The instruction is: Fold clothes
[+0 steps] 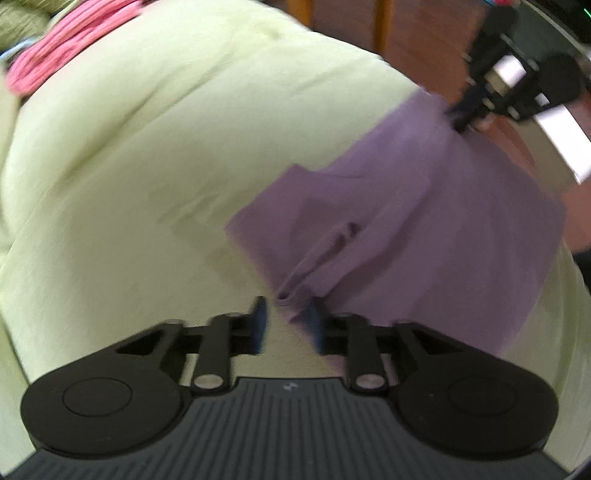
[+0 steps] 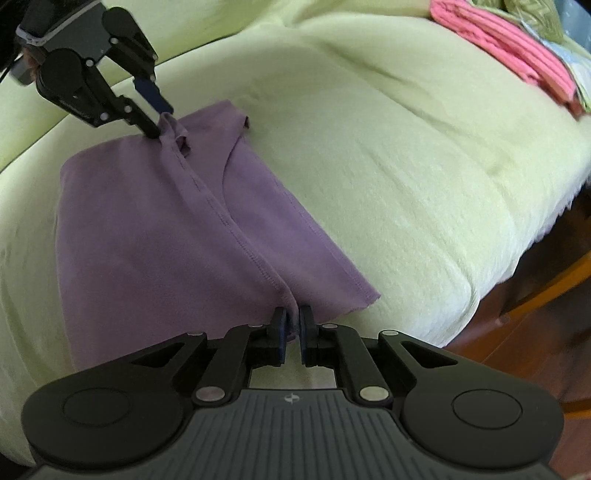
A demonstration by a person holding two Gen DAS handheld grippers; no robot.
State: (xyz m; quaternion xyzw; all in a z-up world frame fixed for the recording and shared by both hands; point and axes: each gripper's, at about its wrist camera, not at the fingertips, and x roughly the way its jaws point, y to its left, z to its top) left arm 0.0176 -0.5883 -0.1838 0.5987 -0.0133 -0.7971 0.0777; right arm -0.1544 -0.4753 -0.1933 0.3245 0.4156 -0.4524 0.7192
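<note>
A purple garment (image 1: 406,221) (image 2: 147,221) lies folded on a pale green blanket (image 1: 147,184) (image 2: 406,166). A stitched hem runs as a taut ridge between its two ends. My left gripper (image 1: 287,321) (image 2: 160,118) pinches a bunched corner at the far end of that ridge, its blue pads a little apart around the fabric. At the near end my right gripper (image 2: 292,328) (image 1: 461,118) is shut on the hem, close to the bed's edge. Both grippers point steeply down. The left wrist view is blurred.
A stack of pink folded clothes (image 1: 66,48) (image 2: 509,48) sits at the far side of the blanket, with patterned green fabric (image 2: 532,14) behind it. The bed's edge drops to a wooden frame and reddish floor (image 2: 535,295) (image 1: 424,44).
</note>
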